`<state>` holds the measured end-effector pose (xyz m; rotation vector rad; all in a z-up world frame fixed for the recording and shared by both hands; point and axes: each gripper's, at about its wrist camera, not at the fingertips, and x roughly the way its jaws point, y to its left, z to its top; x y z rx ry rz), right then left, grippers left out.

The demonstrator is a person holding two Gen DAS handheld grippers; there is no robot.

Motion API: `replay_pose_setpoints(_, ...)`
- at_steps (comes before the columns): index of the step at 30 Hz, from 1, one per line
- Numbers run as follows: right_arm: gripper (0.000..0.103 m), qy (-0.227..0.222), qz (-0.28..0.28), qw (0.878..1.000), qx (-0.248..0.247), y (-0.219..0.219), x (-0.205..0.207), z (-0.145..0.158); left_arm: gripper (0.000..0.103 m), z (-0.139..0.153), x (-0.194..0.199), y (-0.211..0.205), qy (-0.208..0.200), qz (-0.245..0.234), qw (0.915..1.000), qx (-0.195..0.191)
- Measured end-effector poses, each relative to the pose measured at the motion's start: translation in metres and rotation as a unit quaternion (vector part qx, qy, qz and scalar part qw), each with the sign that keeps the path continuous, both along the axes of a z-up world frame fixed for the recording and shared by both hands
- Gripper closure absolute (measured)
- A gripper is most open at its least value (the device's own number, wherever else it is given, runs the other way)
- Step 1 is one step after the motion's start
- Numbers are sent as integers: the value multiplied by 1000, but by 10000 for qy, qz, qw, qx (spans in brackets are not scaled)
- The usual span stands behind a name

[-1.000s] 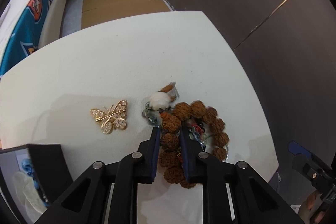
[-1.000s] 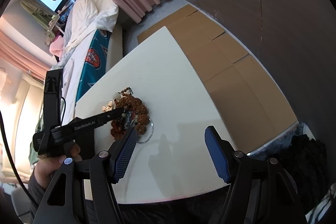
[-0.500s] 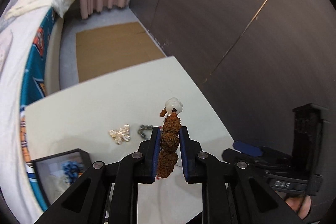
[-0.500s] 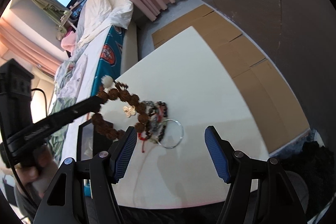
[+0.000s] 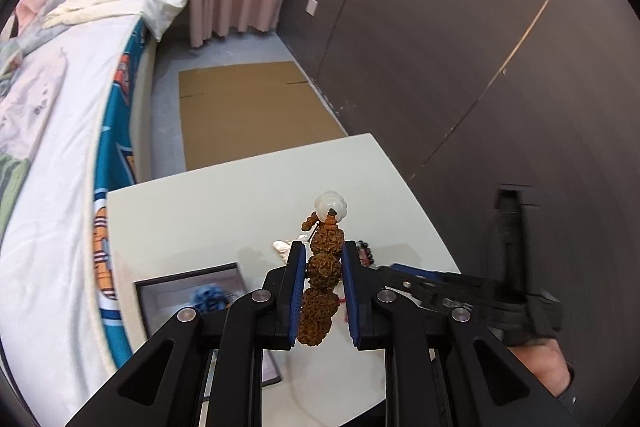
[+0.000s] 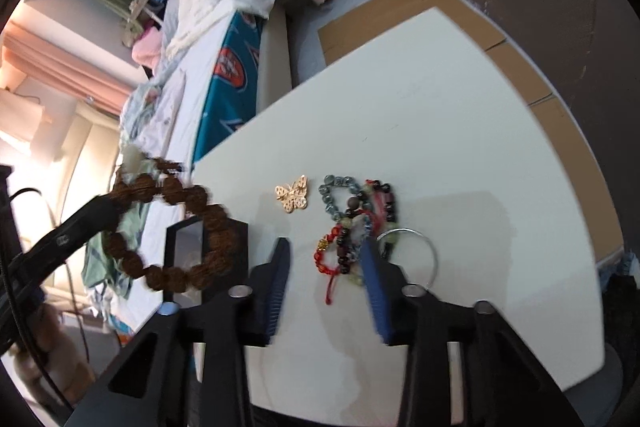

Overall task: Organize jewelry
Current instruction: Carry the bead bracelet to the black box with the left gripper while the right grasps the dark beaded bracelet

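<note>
My left gripper (image 5: pixel 322 259) is shut on a bracelet of big brown knobbly beads (image 5: pixel 323 269) with a white bead on top, held in the air above the white table (image 5: pixel 224 211). In the right wrist view the bracelet (image 6: pixel 180 227) hangs at the left over a dark jewelry box (image 6: pixel 208 251). My right gripper (image 6: pixel 326 259) is open, low over a heap of beaded bracelets (image 6: pixel 356 219), a red cord bracelet (image 6: pixel 330 259) and a thin silver bangle (image 6: pixel 416 255). A gold butterfly brooch (image 6: pixel 292 193) lies beside the heap.
The dark jewelry box (image 5: pixel 192 291) holds a blue item and sits at the table's near left. A bed (image 5: pixel 60 115) runs along the left. Flat cardboard (image 5: pixel 248 107) lies on the floor beyond the table, and a dark wall stands to the right.
My left gripper lifted the brown bead bracelet off the heap and carried it up and left, toward the box. My right gripper came down closer to the remaining heap, still open.
</note>
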<state>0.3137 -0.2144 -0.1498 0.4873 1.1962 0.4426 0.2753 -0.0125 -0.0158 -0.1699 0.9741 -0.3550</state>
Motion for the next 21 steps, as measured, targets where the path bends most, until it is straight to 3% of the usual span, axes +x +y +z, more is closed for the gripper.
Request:
replay_pose_setpoints(12, 81, 430, -69, 9984, -351, 26, 25, -34, 84, 20, -29, 42, -218, 303, 9993, -28)
replay_pose_setpoints(14, 89, 429, -77, 9983, -385, 27, 28, -36, 84, 21, -33, 44, -230, 324, 9992, -17)
replay_pose_setpoints(16, 93, 386, -98, 9985, -389, 27, 28, -36, 84, 22, -36, 45, -246, 342, 9991, -12)
replay_pose_setpoints(21, 93, 137, -208, 9992, -304, 19, 18, -18, 84, 18, -38, 47, -209, 352, 9992, -38)
